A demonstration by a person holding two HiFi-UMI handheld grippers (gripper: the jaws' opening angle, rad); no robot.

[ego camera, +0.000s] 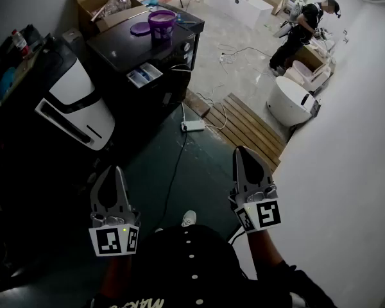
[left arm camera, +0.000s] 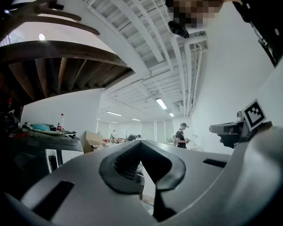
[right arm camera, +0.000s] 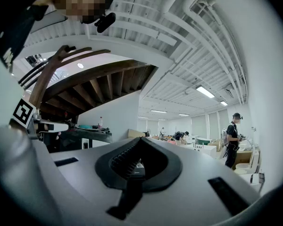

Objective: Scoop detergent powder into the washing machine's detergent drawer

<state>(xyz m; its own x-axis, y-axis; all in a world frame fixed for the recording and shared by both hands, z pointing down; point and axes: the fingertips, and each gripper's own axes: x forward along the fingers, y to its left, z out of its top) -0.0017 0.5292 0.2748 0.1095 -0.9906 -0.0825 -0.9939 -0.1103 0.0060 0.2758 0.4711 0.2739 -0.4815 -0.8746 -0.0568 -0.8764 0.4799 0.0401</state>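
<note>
While both tools hang well short of the washer (ego camera: 125,50), I'd say scooping hasn't begun. Left hand-held gripper (ego camera: 115,172): jaws together, empty. Lid (ego camera: 140,27) is off and lies on the washer's top surface. Drawer (ego camera: 144,76) is pulled out of the washer's front. Purple tub (ego camera: 162,24) stands on the washer's top, right of the lid. No scoop visible, probably inside. Right hand-held gripper (ego camera: 242,154): closed, empty. Powder is loose and spills easily, so pinch the scoop handle, keep it level and brace the light tub.

The bucket (ego camera: 162,24) is purple, the washing machine (ego camera: 119,47) black, the left gripper (ego camera: 115,170) and right gripper (ego camera: 241,151) grey.
</note>
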